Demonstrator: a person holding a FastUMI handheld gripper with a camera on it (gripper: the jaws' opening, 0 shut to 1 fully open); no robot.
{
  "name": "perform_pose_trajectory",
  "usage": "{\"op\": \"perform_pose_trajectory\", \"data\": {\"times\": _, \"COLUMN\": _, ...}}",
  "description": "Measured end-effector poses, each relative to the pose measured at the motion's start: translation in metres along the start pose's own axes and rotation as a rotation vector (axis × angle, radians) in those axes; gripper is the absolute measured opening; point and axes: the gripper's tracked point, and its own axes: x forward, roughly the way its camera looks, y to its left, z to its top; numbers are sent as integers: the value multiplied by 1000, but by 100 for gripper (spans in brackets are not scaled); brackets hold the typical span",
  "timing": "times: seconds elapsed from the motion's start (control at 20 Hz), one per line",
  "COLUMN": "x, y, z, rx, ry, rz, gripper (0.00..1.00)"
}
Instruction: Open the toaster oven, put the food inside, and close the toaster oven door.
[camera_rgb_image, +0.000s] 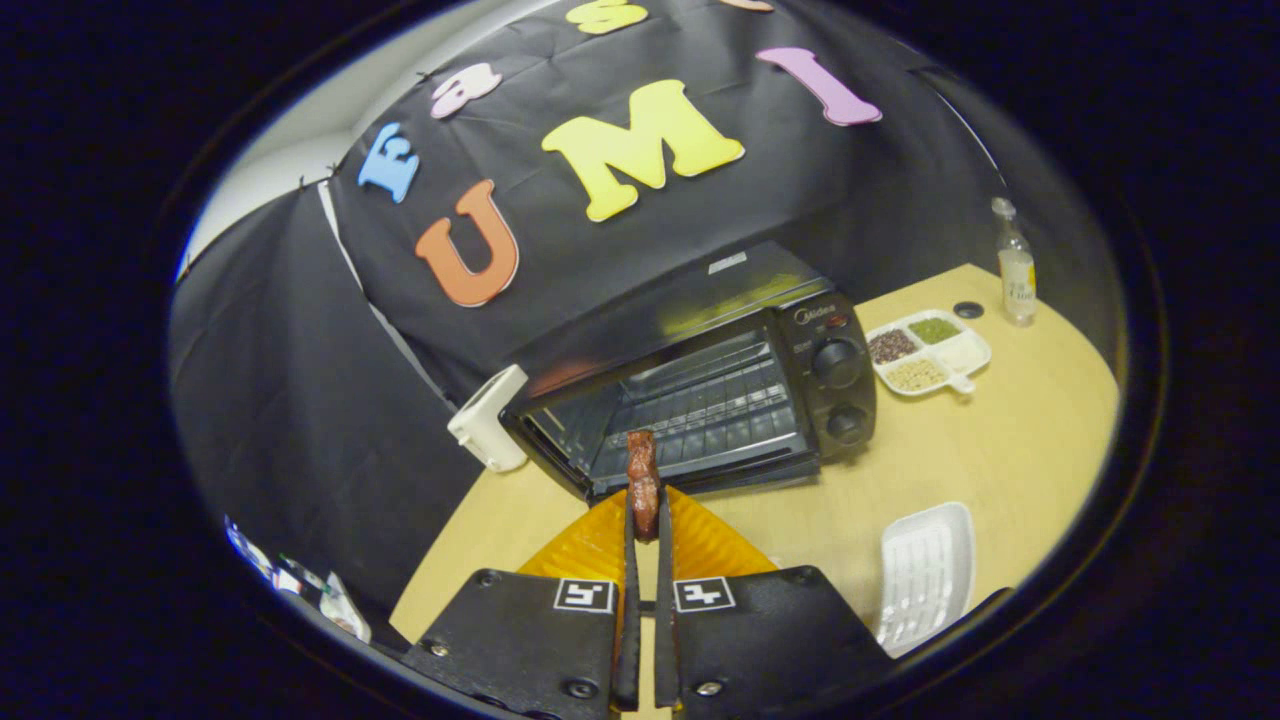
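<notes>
A black toaster oven (790, 370) stands on the wooden table (1000, 450), its door (700, 470) folded down open toward me and the wire rack (700, 410) showing inside. My gripper (645, 515) is shut on a dark reddish-brown strip of food (642, 480), which stands upright between the fingertips. The food hangs just in front of the open door's edge, above the table. The two control knobs (838, 365) sit on the oven's right side.
A white empty tray (925, 575) lies to the right of the fingers. A divided white dish (930, 352) of grains and a small bottle (1017, 265) stand right of the oven. A white box (487, 418) sits at the oven's left.
</notes>
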Motion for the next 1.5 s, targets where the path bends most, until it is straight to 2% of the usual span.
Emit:
{"op": "perform_pose_trajectory", "data": {"times": 0.25, "x": 68, "y": 3, "z": -3, "rx": 294, "ry": -23, "rz": 113, "gripper": 9}}
{"op": "perform_pose_trajectory", "data": {"times": 0.35, "x": 96, "y": -2, "z": 2, "rx": 349, "ry": -39, "rz": 133, "gripper": 8}}
{"op": "perform_pose_trajectory", "data": {"times": 0.55, "x": 130, "y": -20, "z": 7, "rx": 326, "ry": -81, "rz": 102, "gripper": 9}}
{"op": "perform_pose_trajectory", "data": {"times": 0.85, "x": 135, "y": -28, "z": 6, "rx": 187, "ry": -103, "rz": 19, "gripper": 13}}
{"op": "perform_pose_trajectory", "data": {"times": 0.9, "x": 133, "y": -33, "z": 9, "rx": 161, "ry": -118, "rz": -16, "gripper": 14}}
{"op": "perform_pose_trajectory", "data": {"times": 1.0, "x": 127, "y": -45, "z": 20, "rx": 98, "ry": -165, "rz": -94, "gripper": 24}}
{"op": "perform_pose_trajectory", "data": {"times": 1.1, "x": 119, "y": -56, "z": 21, "rx": 63, "ry": -171, "rz": -149, "gripper": 43}}
{"op": "perform_pose_trajectory", "data": {"times": 1.15, "x": 115, "y": -58, "z": 20, "rx": 49, "ry": -171, "rz": -158, "gripper": 53}}
{"op": "perform_pose_trajectory", "data": {"times": 1.2, "x": 109, "y": -56, "z": 20, "rx": 33, "ry": -170, "rz": -154, "gripper": 56}}
{"op": "perform_pose_trajectory", "data": {"times": 1.25, "x": 100, "y": -53, "z": 20, "rx": 8, "ry": -168, "rz": -147, "gripper": 64}}
{"op": "perform_pose_trajectory", "data": {"times": 1.35, "x": 79, "y": -57, "z": 12, "rx": -55, "ry": -168, "rz": -189, "gripper": 80}}
{"op": "perform_pose_trajectory", "data": {"times": 1.5, "x": 41, "y": -41, "z": -5, "rx": -202, "ry": -172, "rz": -213, "gripper": 87}}
